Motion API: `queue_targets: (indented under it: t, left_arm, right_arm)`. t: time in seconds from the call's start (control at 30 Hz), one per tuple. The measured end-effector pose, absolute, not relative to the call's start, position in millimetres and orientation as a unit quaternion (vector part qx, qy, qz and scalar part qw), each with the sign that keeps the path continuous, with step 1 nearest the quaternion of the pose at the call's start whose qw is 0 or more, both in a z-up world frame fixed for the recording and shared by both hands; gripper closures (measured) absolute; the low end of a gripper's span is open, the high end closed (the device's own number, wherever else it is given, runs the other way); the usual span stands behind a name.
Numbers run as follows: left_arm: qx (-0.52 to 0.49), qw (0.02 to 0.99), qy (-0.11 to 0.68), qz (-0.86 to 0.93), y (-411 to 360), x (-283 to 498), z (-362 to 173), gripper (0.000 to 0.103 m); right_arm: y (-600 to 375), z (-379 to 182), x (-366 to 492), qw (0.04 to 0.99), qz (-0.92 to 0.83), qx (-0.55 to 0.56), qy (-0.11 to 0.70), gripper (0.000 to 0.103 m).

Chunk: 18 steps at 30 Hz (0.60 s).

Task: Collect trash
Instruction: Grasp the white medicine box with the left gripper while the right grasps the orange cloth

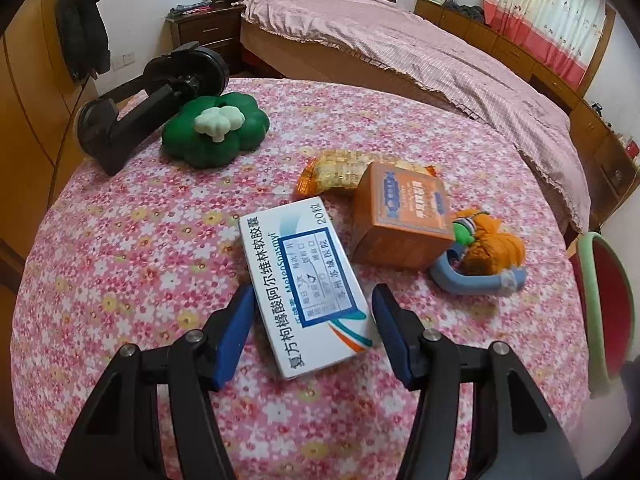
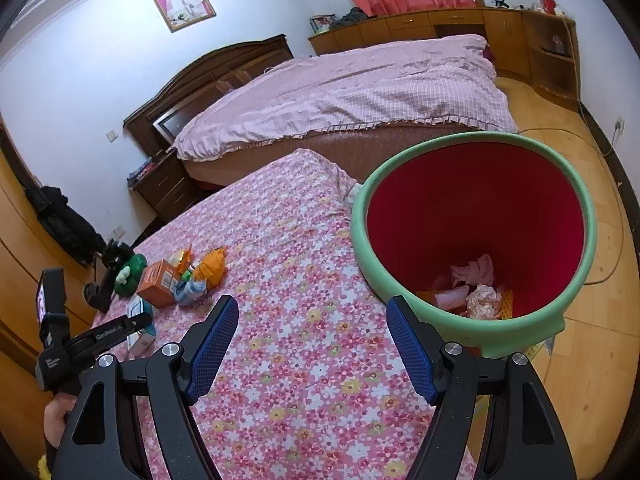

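A white and blue medicine box (image 1: 308, 280) lies on the floral tablecloth (image 1: 140, 240). My left gripper (image 1: 314, 300) is open, its blue pads on either side of the box's near end with small gaps. Behind it lie an orange box (image 1: 400, 216), an orange snack wrapper (image 1: 340, 172) and an orange and blue toy (image 1: 488, 256). My right gripper (image 2: 312, 316) is open and empty over the table, beside the red bin with a green rim (image 2: 476, 236). The bin holds crumpled pink trash (image 2: 476, 284). The left gripper tool (image 2: 100, 336) shows in the right wrist view over the medicine box (image 2: 140, 328).
A green flower-shaped cushion (image 1: 216, 128) and a black suction mount (image 1: 140, 108) sit at the table's far left. The bin's rim (image 1: 592, 312) shows at the table's right edge. A bed (image 2: 340, 92) stands behind the table; wooden cabinets line the walls.
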<state>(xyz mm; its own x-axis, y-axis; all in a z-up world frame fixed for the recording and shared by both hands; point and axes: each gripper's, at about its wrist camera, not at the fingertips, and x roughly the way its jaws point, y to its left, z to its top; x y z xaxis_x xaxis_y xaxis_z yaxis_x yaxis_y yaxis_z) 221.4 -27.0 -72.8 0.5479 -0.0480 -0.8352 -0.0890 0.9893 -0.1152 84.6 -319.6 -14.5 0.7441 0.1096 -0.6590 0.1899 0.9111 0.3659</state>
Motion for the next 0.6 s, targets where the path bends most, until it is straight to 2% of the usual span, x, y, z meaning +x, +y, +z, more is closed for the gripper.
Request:
queue_targets:
  t: [0.6]
  left_arm:
    - [-0.077,0.895,0.438,-0.023,-2,216,-72,0.044]
  right_arm:
    - [-278,-28,133,0.901,0.006,0.178,0.396,0.025]
